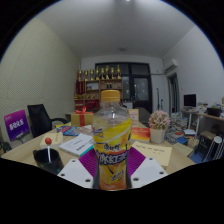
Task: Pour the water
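Observation:
A plastic bottle [112,135] with an orange cap, clear upper part and a yellow-orange label stands upright between my two fingers. My gripper [112,166] is shut on the bottle: the purple pads [88,163] press on its label from both sides. The bottle seems lifted above the light wooden table [150,150], but its base is hidden by my fingers. No cup or glass is clearly seen.
A red-topped object [47,153] and papers [77,145] lie on the table to the left. A flower pot [158,124] stands to the right. Black chairs [38,119], a purple sign [16,124] and a shelf with bottles [100,75] are beyond.

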